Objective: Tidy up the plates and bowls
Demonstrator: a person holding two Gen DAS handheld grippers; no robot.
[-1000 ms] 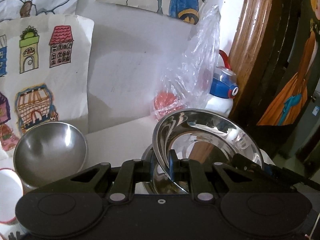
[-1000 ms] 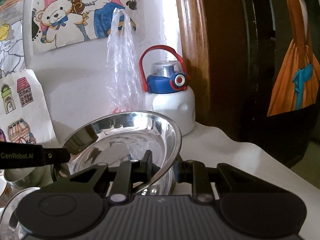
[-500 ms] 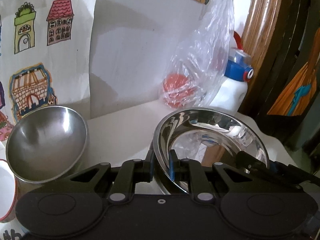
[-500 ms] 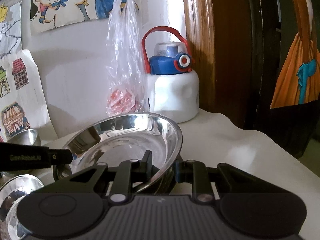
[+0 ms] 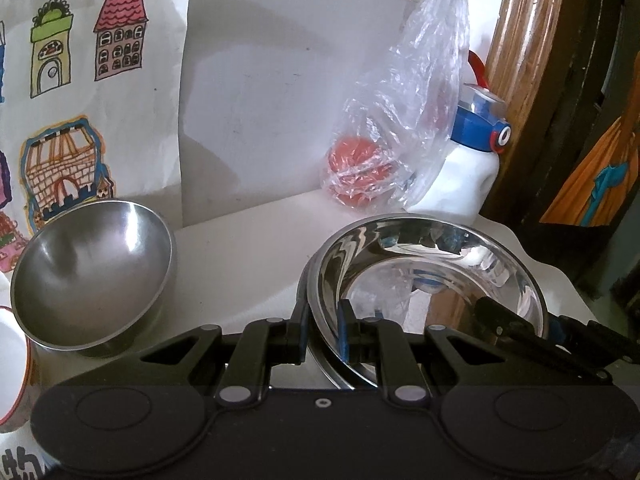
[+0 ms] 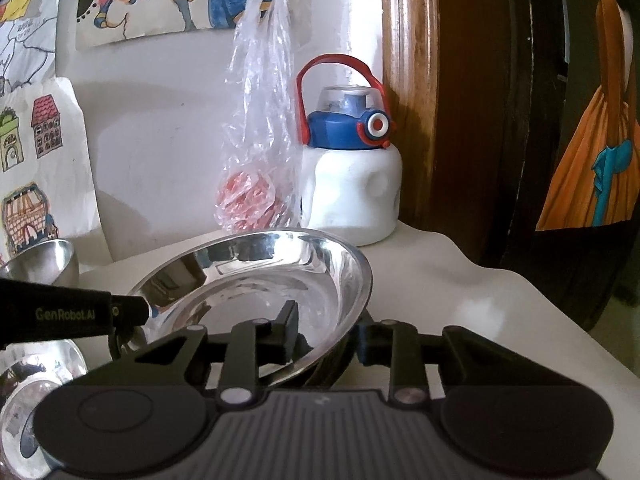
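Shiny steel plate (image 5: 436, 256): sitting centre-right of the left wrist view on the white table (image 5: 248, 248), both tools gripping its rim.

Left gripper (image 5: 323, 330): pinching the plate's near-left rim, one finger inside, one outside.

Right gripper (image 6: 326, 330): clamping the plate's right rim at lower centre of the right wrist view.

Matte steel bowl (image 5: 92, 276): tilting at left, apart from the plate.

Plastic bag (image 6: 260, 128): hanging at upper centre, just beside the water bottle (image 6: 350, 172).

Children's drawings (image 5: 76, 92): covering the wall at upper left.
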